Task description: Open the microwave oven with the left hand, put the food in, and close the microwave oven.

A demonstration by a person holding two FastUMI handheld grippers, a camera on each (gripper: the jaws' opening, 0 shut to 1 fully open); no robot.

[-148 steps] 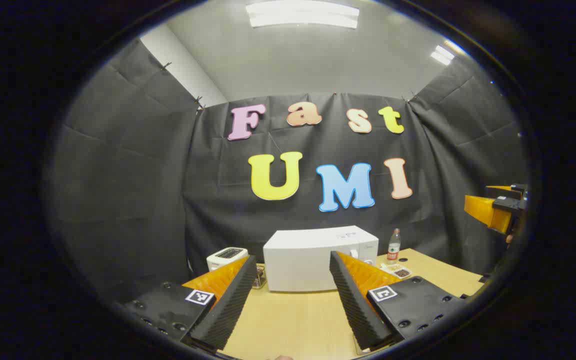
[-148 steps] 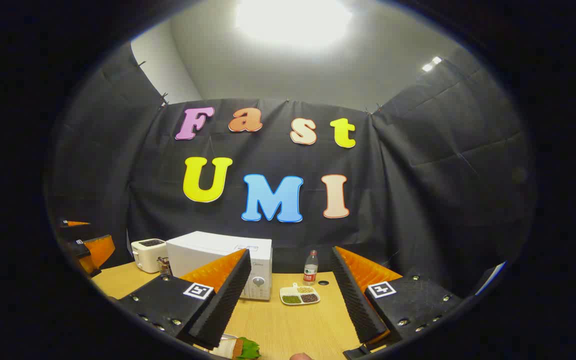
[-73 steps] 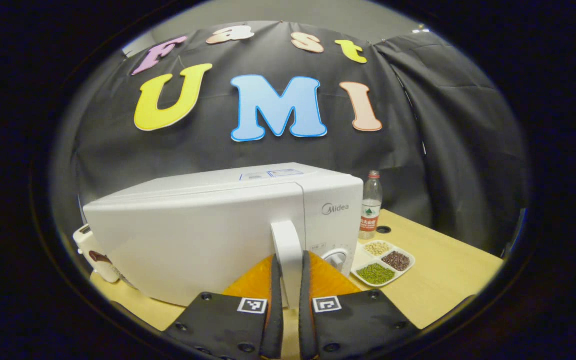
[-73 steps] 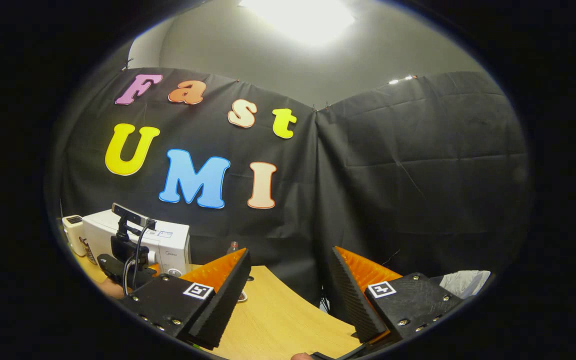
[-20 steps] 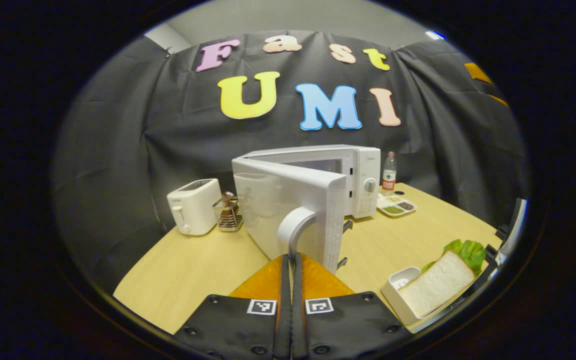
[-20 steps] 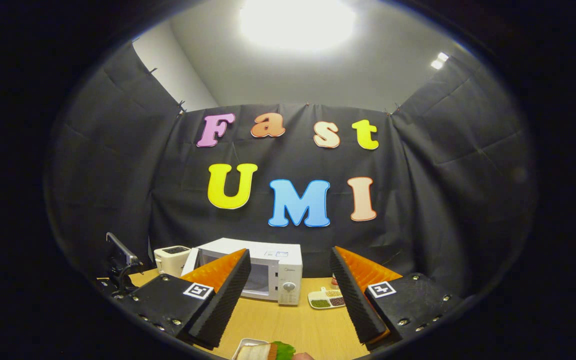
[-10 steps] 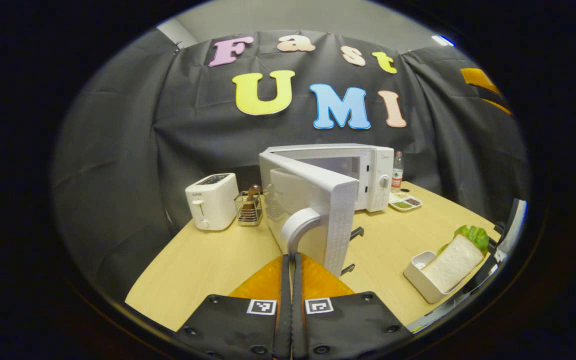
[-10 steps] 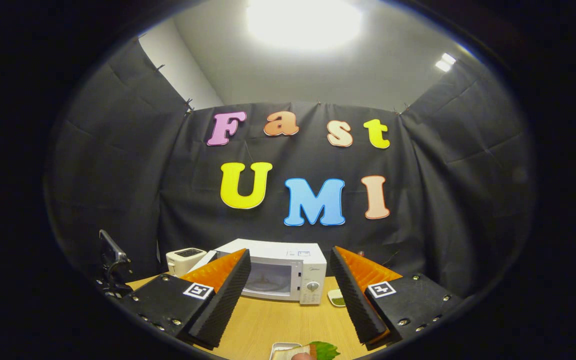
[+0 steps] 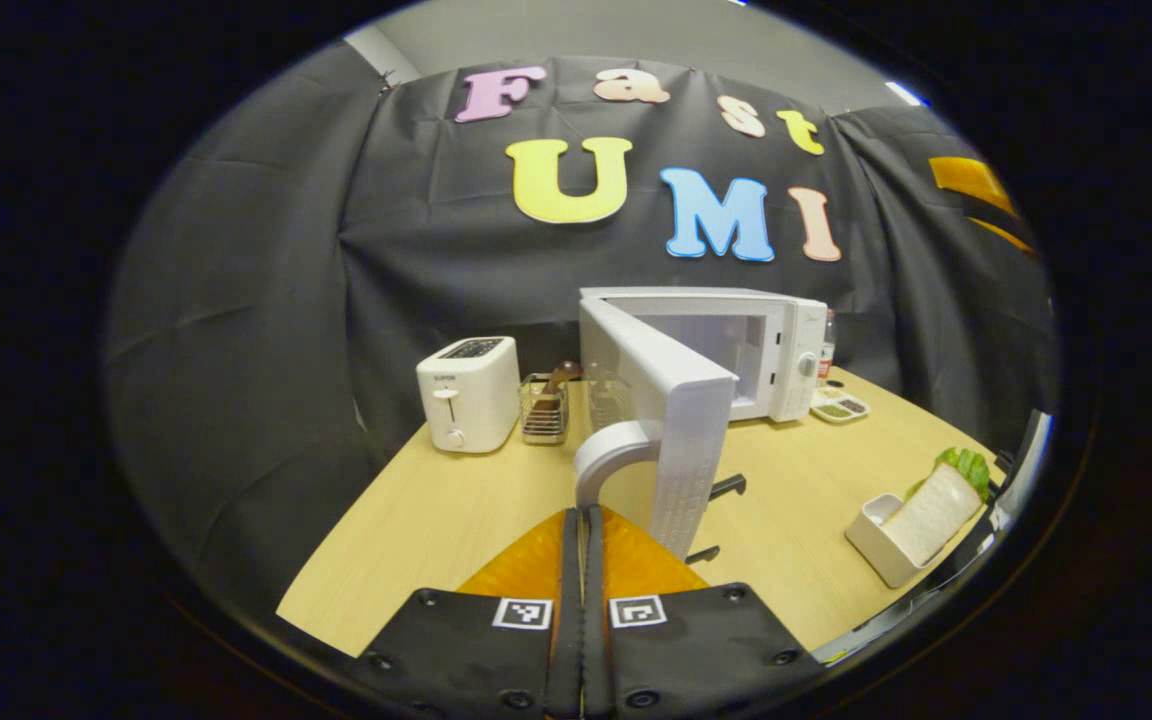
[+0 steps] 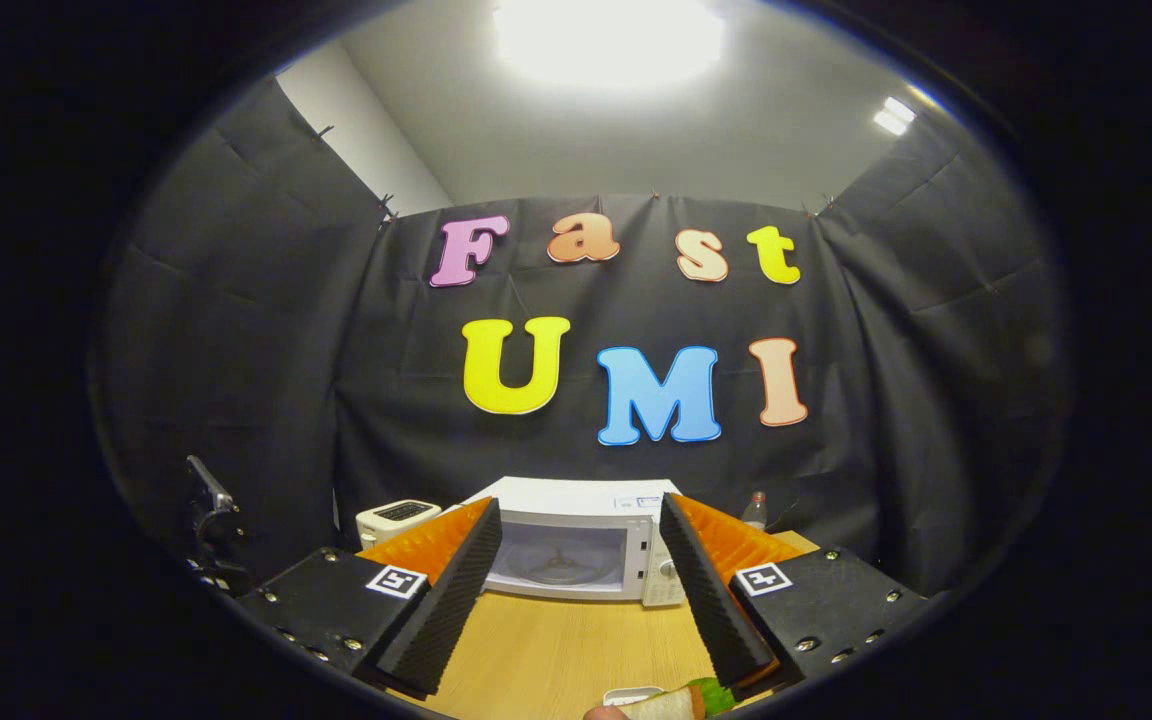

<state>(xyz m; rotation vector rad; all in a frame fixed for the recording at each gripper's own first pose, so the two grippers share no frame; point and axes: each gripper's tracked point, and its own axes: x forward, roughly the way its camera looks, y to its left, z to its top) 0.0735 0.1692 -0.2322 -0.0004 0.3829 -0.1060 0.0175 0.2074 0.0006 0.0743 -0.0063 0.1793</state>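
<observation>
Left gripper [image 9: 582,520]: fingers pinched on the door handle [image 9: 608,455], holding the microwave oven [image 9: 736,350] door swung wide so the cavity is reachable. Right gripper [image 10: 576,570]: fingers spread wide, empty, facing the cavity. Food [image 9: 936,495]: sandwich in a white tray, far right of the left gripper.

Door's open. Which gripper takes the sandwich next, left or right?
Right. The right gripper is open and free, with the sandwich just below its fingers. The left gripper is shut on the door handle.
</observation>
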